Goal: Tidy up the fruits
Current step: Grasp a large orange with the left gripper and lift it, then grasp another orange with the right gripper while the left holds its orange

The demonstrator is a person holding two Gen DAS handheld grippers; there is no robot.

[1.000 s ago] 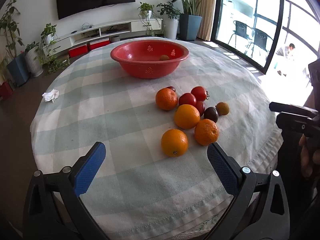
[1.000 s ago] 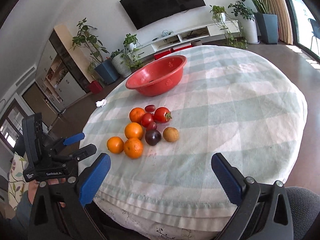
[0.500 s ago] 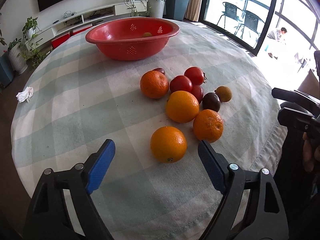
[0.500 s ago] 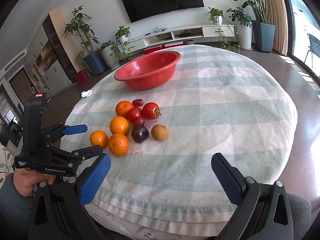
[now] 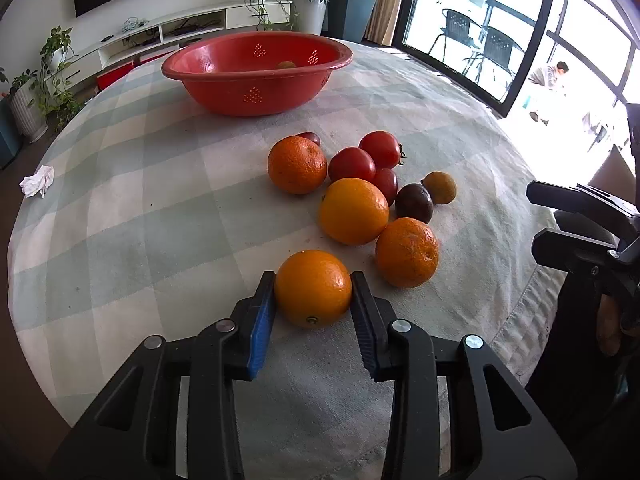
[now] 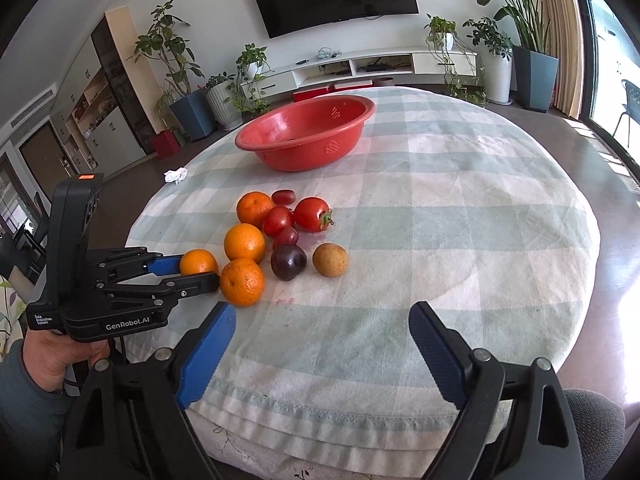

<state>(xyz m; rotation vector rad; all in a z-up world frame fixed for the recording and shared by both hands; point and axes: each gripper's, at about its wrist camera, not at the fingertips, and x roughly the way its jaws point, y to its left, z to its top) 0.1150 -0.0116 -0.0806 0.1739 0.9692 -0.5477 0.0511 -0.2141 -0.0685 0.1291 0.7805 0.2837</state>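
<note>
The left tongs [image 5: 313, 300] squeeze the near orange [image 5: 313, 288] on the bench [image 5: 160, 208], the right tongs [image 6: 320, 344] wait wide open and empty, and the round orange could slip out when lifted toward the bowl [image 5: 256, 76].

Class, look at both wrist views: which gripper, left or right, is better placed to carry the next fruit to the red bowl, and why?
Left. The left gripper is already shut on the nearest orange, both pads touching it. The right gripper is open and empty near the table edge. The red bowl lies straight ahead.
</note>
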